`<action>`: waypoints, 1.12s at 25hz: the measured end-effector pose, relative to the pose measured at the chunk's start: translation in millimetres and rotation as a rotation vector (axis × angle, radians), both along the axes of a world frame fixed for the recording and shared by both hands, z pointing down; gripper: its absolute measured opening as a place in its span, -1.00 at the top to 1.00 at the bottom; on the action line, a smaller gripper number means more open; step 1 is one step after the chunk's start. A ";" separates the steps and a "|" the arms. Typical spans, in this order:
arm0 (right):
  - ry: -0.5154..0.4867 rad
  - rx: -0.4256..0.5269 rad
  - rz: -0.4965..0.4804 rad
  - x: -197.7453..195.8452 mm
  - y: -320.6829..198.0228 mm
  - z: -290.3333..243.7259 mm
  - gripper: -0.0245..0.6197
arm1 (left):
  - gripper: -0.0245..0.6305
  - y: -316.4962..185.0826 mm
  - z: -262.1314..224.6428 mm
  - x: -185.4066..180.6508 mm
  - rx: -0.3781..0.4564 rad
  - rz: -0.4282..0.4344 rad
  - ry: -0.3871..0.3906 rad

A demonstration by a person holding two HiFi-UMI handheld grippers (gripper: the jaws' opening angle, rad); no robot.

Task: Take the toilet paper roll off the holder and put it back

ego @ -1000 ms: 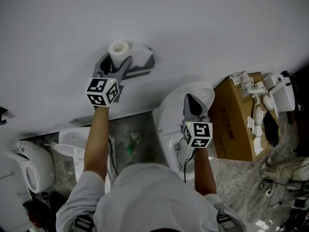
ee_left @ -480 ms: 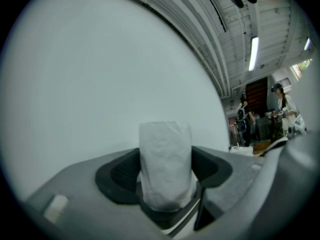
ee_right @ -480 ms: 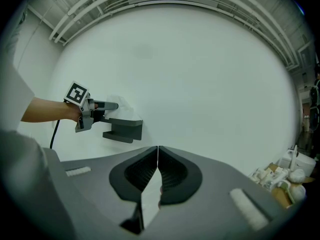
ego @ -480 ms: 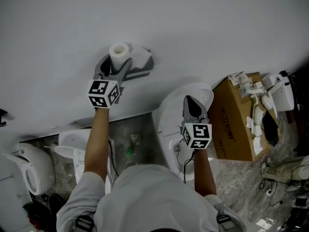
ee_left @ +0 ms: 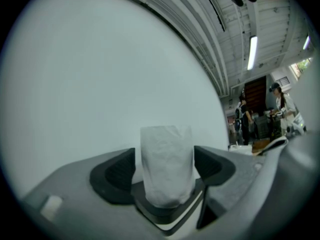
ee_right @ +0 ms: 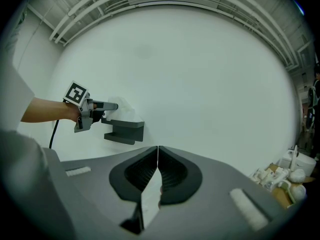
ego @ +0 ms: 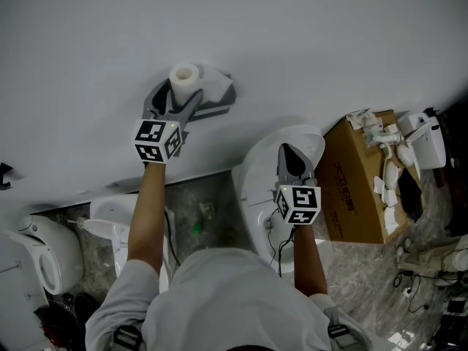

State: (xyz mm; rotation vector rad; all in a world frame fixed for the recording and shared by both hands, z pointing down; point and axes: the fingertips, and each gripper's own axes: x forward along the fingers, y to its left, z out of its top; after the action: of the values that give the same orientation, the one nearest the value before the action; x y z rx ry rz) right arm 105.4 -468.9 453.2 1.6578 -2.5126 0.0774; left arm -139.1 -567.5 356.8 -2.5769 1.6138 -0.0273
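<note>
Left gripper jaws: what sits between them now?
The toilet paper roll; the jaws of the left gripper have just been opening and stand clear of it, per the left gripper view.

Plain white wall (ego: 292, 35) across the upper frame, mottled grey floor (ego: 219, 196) below, white toilet (ego: 40, 254) lower left, cardboard box (ego: 358, 189) at right, ceiling strip light (ee_left: 251, 52) upper right.

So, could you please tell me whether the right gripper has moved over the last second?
No. The right gripper hangs over the same spot of the white toilet as before, tongs shut.
</note>
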 end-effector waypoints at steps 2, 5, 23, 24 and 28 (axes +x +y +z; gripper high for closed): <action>-0.002 0.002 -0.003 -2.7 1.7 -1.1 0.91 | -0.19 5.1 -1.7 -1.1 0.005 0.001 -0.002; -0.004 0.008 -0.006 -7.8 5.7 -3.5 0.91 | -0.19 15.3 -7.2 -5.5 0.018 -0.002 0.001; -0.026 0.042 -0.034 -46.6 48.0 -19.9 0.91 | 0.36 131.4 -19.8 -55.5 0.070 -0.085 0.034; -0.027 0.042 -0.039 -49.6 51.2 -19.9 0.91 | 0.41 138.9 -18.5 -58.9 0.068 -0.092 0.033; -0.030 0.045 -0.058 -62.6 64.1 -20.9 0.91 | 0.56 167.0 -12.8 -70.2 0.059 -0.114 0.040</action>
State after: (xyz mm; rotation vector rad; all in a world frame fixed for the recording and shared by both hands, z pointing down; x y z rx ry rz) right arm 42.8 -404.8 432.2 1.6101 -2.6014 0.0415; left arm -209.3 -400.5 344.0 -2.4538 1.7464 0.0624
